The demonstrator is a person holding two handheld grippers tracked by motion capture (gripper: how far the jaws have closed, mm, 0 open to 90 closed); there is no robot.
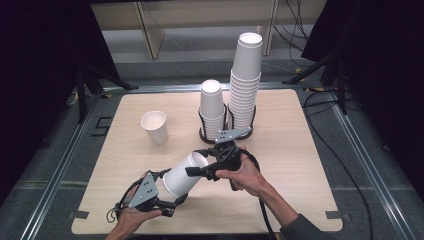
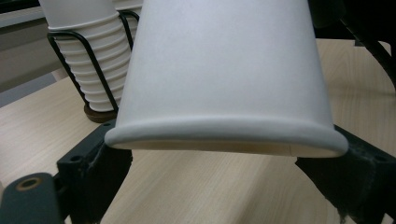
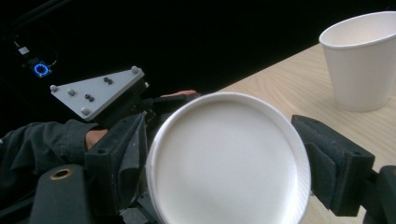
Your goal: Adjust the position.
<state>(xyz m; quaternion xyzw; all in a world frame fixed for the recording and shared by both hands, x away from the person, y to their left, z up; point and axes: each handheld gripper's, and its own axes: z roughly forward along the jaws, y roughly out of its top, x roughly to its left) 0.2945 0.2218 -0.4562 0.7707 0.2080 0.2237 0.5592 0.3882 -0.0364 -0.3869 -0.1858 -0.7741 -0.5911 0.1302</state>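
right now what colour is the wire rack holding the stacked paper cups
Black, clearest in the left gripper view: thin black wire rack around white paper cup stacks.

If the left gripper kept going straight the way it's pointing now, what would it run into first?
Probably the right gripper. The left gripper points up the tilted white paper cup between its jaws, whose far end the right one holds. In the left gripper view, the black wire rack of stacked paper cups stands beyond; depth is unclear.

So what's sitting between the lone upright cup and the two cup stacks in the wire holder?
Nothing: in the high view, only bare table separates the upright cup from the cup stacks.
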